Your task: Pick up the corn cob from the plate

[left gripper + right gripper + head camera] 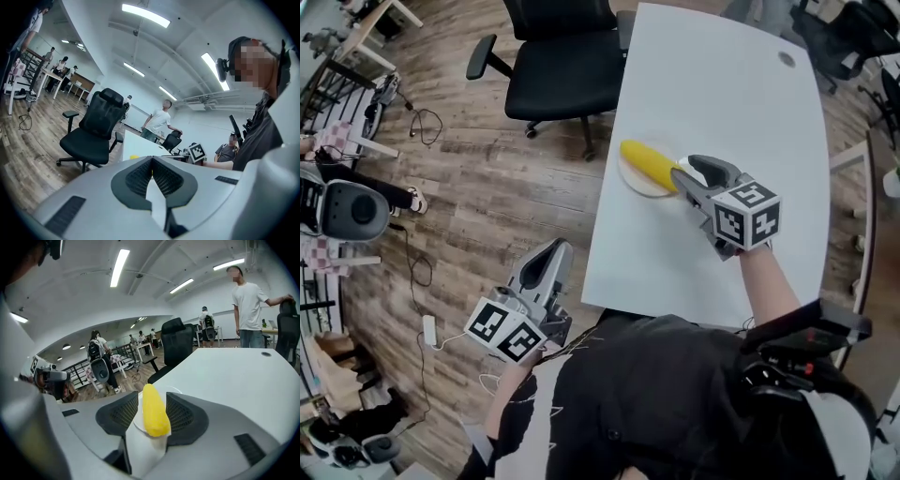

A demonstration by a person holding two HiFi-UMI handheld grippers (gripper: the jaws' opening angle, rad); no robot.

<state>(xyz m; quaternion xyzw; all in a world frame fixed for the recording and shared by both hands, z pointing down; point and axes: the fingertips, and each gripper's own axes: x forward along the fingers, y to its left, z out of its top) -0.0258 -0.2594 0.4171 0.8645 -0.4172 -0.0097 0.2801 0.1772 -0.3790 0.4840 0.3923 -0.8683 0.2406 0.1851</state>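
Corn cob (649, 164) is lying on the small white plate (639, 190), near the left edge of the white table (722, 84). The cob is lying slantwise, and its far tip is pointing toward the table's edge and reaching over the plate's rim.

Right gripper (682, 167) is reaching in from the near side and tilting downward, with its marker cube (746, 216) riding behind. Its jaws are standing apart and straddling the near end of the cob. In the right gripper view the cob (154, 413) is sitting lengthwise between the two dark ribbed pads (125, 412). A sliver of gap is showing on one side; the other pad is lying close against the kernels (contact there cannot be told). No squeeze is showing, and the cob is resting on the plate, not lifted.

Left gripper (555, 251) is hanging off the table, over the wooden floor (469, 178), just beside the table's near left corner and well apart from the plate. In the left gripper view its pads are meeting at the tip (151, 165), clenched on nothing.

A black office chair (567, 56) is standing at the table's far left side. The person's dark sleeve and torso are filling the bottom of the head view.
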